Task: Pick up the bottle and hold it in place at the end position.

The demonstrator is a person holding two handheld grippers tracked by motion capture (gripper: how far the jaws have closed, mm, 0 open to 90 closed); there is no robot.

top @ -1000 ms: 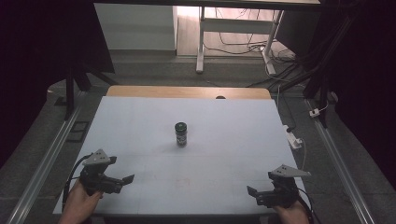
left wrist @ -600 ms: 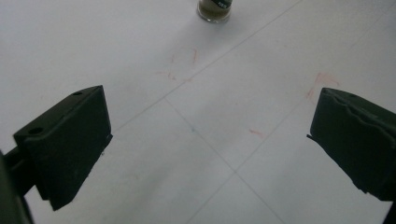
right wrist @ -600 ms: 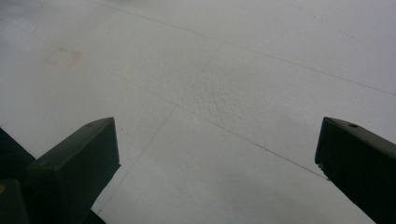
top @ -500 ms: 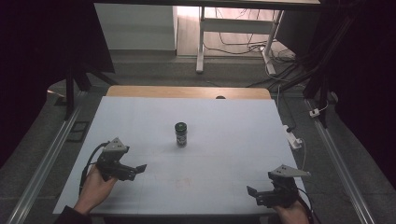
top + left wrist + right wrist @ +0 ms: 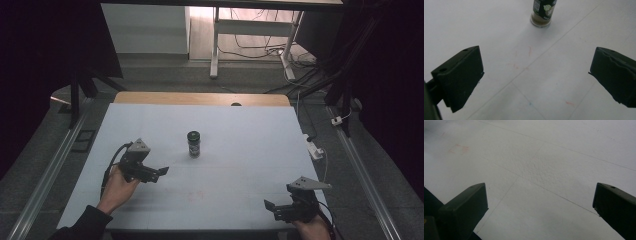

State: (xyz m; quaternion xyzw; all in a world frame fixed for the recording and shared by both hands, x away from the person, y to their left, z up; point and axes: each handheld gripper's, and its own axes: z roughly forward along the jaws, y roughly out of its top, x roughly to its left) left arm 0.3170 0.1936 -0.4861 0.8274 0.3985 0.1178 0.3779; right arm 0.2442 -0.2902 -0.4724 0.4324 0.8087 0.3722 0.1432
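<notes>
A small spice jar (image 5: 193,143) with a black lid and dark label stands upright near the middle of the white table (image 5: 250,135). In the left gripper view the spice jar (image 5: 542,12) stands ahead, between the lines of the two jaws and well beyond their tips. My left gripper (image 5: 159,172) is held in a hand left of the jar, pointing right, open and holding nothing. At the table's front right corner my right gripper (image 5: 270,207) is open too, over bare table (image 5: 544,170).
A wooden strip (image 5: 200,98) runs along the table's far edge. A white power adapter (image 5: 314,149) with a cable lies at the right edge. Metal rails (image 5: 47,172) flank both sides. Desk legs and cables (image 5: 260,45) stand on the floor behind.
My left gripper has moved forward and to the right from the front left corner toward the jar. The right gripper has stayed in place.
</notes>
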